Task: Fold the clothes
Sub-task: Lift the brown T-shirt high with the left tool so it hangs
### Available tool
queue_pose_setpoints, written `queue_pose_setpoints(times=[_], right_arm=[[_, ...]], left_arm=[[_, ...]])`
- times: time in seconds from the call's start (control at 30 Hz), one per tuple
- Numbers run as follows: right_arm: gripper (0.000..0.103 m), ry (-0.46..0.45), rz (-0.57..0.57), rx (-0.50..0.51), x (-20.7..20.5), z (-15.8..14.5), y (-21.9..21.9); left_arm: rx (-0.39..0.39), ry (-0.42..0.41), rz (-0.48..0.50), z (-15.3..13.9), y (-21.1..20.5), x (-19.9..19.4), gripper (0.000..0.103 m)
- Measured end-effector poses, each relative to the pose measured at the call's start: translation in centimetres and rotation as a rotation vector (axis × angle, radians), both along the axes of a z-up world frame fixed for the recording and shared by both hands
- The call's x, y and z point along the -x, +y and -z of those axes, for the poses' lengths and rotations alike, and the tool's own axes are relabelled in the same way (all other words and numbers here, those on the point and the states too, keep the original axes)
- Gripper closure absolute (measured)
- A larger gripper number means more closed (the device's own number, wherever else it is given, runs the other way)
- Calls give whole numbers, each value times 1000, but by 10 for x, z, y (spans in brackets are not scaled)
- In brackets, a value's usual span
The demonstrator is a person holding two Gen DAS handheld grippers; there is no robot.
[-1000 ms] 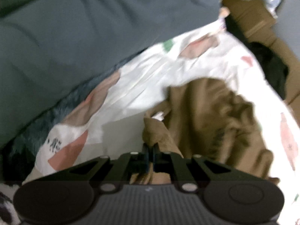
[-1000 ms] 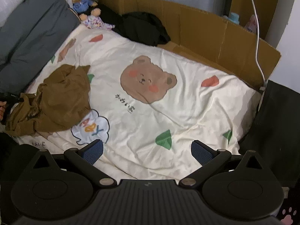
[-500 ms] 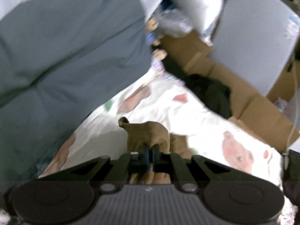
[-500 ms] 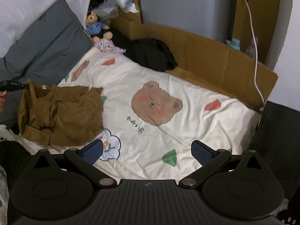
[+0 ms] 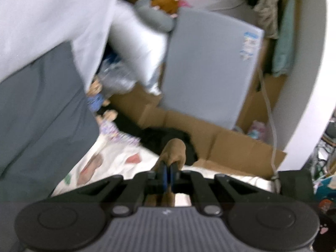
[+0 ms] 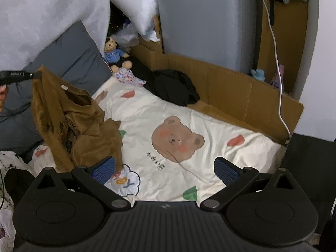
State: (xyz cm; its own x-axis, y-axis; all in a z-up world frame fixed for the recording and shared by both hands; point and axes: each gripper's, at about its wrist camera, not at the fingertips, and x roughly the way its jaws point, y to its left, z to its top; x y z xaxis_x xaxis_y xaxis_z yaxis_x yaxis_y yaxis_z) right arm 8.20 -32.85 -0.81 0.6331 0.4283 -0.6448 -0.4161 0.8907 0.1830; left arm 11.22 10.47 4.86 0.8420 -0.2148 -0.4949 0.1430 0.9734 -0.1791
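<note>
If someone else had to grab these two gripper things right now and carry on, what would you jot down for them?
Left gripper: shut on the brown T-shirt, holding one edge up so it hangs above the bear-print blanket.
Right gripper: open, empty, hovering over the blanket beside the shirt's lower part.
Done: shirt picked up off the bed.
Left: probably catch a second edge with the right gripper, spread the shirt flat, then fold. No fold made yet.

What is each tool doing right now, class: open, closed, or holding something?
Left tool: closed, holding the brown shirt lifted by one edge.
Right tool: open, holding nothing, above the bear-print bedsheet.
</note>
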Motion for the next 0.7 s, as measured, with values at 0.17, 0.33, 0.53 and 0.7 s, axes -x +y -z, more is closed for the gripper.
queue_pose_setpoints(times=[0.17, 0.33, 0.53, 0.7], right_arm=[[1, -31, -21, -12, 6, -11, 2], [1, -63, -43, -24, 11, -22, 4], [3, -98, -88, -35, 18, -32, 11], [12, -126, -130, -42, 25, -40, 18]], left_arm=[[-14, -84, 84, -45, -30, 8, 100], [-29, -175, 166, -79, -55, 20, 100], [7, -247, 251, -114, -78, 31, 100], [28, -295, 305, -144, -97, 37, 100]])
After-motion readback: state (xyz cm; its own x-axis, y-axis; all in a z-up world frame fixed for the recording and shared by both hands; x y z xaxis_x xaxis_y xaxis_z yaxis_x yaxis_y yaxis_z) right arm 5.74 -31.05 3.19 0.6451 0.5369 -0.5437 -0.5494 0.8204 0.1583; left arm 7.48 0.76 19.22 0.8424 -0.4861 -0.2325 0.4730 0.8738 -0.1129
